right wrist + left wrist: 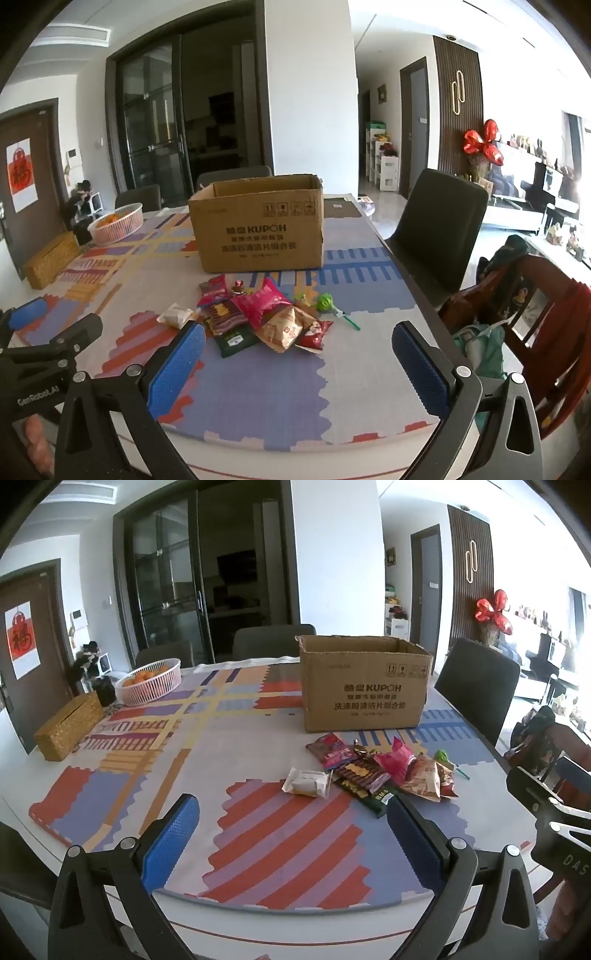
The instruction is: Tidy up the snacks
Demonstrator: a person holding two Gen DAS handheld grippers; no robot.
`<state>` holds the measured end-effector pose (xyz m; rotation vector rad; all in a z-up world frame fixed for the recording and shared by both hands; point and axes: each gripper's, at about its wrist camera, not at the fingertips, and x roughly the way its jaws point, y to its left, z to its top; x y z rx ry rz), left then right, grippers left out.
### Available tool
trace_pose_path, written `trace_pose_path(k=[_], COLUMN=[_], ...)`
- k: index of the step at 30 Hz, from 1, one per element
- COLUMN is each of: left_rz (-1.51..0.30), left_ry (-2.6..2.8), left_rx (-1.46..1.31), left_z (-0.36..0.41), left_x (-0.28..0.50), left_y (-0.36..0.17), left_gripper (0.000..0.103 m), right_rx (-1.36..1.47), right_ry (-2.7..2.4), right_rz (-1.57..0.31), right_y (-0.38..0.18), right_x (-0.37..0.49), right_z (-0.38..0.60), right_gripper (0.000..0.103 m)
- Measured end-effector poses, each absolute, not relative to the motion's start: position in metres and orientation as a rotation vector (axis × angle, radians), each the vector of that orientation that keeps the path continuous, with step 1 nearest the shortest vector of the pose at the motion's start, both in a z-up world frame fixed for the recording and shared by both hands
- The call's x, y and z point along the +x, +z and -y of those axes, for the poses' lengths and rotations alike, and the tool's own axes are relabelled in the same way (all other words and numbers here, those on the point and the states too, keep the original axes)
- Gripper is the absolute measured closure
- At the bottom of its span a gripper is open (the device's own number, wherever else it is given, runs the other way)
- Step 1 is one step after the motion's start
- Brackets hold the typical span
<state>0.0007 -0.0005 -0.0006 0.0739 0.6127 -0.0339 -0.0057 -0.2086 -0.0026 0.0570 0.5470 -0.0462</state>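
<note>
A heap of snack packets point(380, 771) point(258, 317) lies on the patterned tablecloth, just in front of an open cardboard box point(364, 686) point(258, 225). A white wrapped snack point(306, 782) point(175, 315) sits at the heap's left edge, and a green lollipop point(327, 302) at its right. My left gripper point(295, 834) hovers open over the near table edge, short of the heap, nothing between its blue pads. My right gripper point(299, 362) is likewise open and empty, near side of the heap. The left gripper's blue fingertip point(27, 314) shows at the far left of the right wrist view.
A pink basket of oranges point(149, 681) point(116, 223) and a woven box point(68, 725) point(50, 260) stand at the table's far left. Dark chairs point(476, 686) point(439, 229) ring the table. A wooden chair draped with clothes point(528, 314) stands close on the right.
</note>
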Motion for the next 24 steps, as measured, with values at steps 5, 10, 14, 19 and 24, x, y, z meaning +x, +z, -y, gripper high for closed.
trace_pose_path(k=[5, 10, 14, 19, 24], left_rz=[-0.614, -0.614, -0.596, -0.589, -0.591], left_ry=[-0.036, -0.038, -0.041, -0.035, -0.035], left_rx=[0.059, 0.044, 0.04, 0.039, 0.038], left_z=[-0.0011, -0.0038, -0.0042, -0.0062, -0.0064], left_x=[-0.001, 0.0017, -0.0017, -0.0044, -0.0036], left_y=[0.0009, 0.0003, -0.0014, 0.0008, 0.0015], left_gripper=[0.0, 0.0, 0.0, 0.0, 0.0], right_rx=[0.059, 0.046, 0.048, 0.047, 0.045], right_ry=[-0.043, -0.046, -0.045, -0.042, -0.041], right_rz=[-0.542, -0.551, -0.553, -0.555, -0.556], right_y=[-0.0026, -0.0026, -0.0029, -0.0058, -0.0069], right_x=[-0.0067, -0.0046, -0.0056, -0.0046, -0.0035], right_z=[0.2083, 0.2061, 0.2059, 0.2039, 0.2021], right_gripper=[0.001, 0.001, 0.001, 0.001, 0.001])
